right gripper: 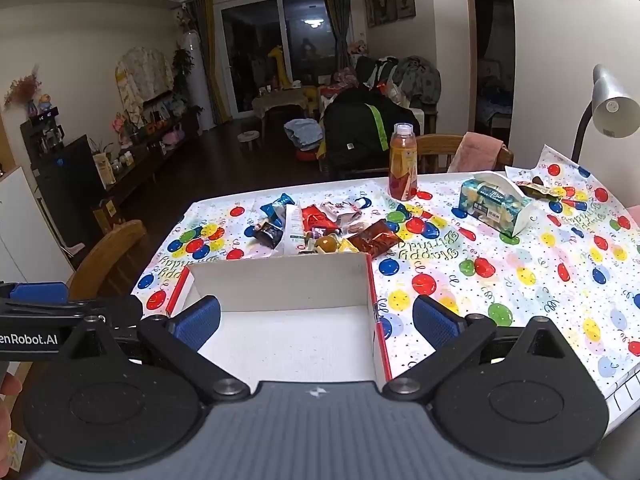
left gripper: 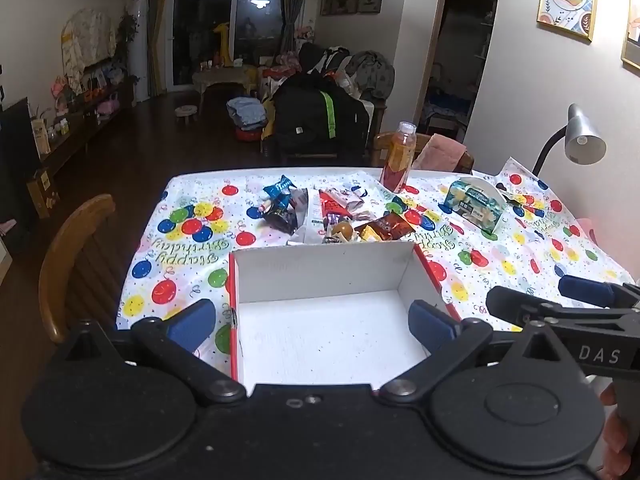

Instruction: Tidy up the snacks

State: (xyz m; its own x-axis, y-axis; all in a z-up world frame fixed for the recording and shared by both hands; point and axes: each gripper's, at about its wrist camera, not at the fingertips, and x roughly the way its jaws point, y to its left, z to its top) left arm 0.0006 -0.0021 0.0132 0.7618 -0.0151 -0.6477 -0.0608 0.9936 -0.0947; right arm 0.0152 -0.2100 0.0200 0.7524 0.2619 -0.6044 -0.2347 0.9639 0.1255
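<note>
An empty white box with red outer walls stands on the balloon-print tablecloth close in front of both grippers. Behind it lies a heap of snack packets: blue, red, brown and white wrappers and a small round orange item. My left gripper is open, its blue pads spread over the box's near part with nothing between them. My right gripper is open too, straddling the box's right wall. Each gripper shows at the edge of the other's view.
An orange drink bottle stands behind the snacks. A tissue pack lies to the right, a desk lamp at the far right. Wooden chairs flank the table's left and far sides.
</note>
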